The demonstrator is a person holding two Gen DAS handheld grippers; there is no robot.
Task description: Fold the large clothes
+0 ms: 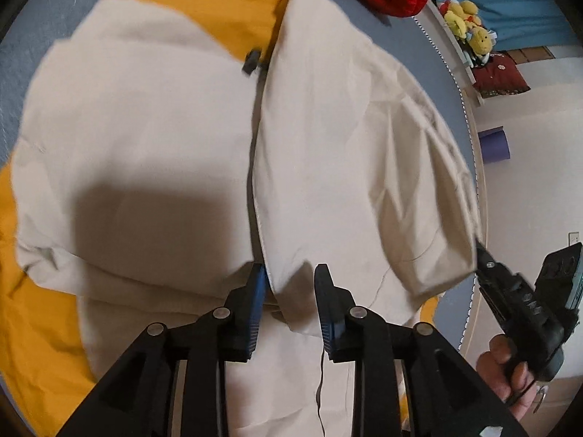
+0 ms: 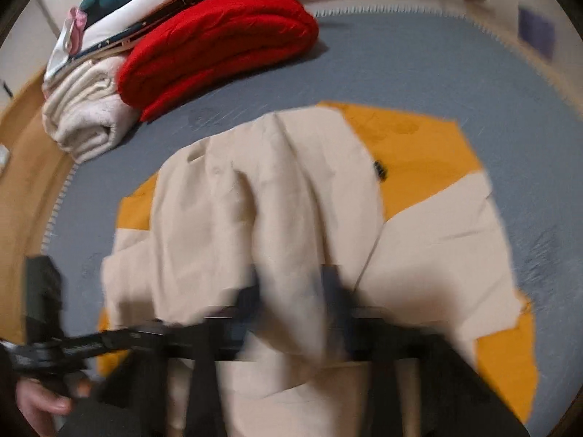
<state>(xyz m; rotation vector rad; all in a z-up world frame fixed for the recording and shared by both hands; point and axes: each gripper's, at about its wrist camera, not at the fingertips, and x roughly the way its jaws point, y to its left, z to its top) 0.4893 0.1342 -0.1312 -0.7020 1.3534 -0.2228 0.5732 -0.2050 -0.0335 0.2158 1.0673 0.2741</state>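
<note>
Jacket [image 1: 145,138], cream with orange panels, lay spread on the grey-blue bed [image 1: 14,73], filling the centre of both views; its zip ran up the middle of the left wrist frame.

Left gripper [image 1: 289,291]: fingers narrowly apart, a front-panel corner of the cream cloth between them; contact looked loose, a firm pinch could not be confirmed.

Right gripper [image 1: 480,255], at the right edge of that frame: fingers closed on the sleeve end. Its own view [image 2: 291,291] was badly blurred, cloth draped over the fingers.

Risks, as judged: the left corner could slip free if the fold was pulled before the fingers closed. The bunched sleeve could fold in crooked. The red blanket [image 2: 218,43] and folded pile [image 2: 83,116], upper left of the right wrist frame, lay near enough to be brushed.

No brand, label or legible writing seen.
</note>
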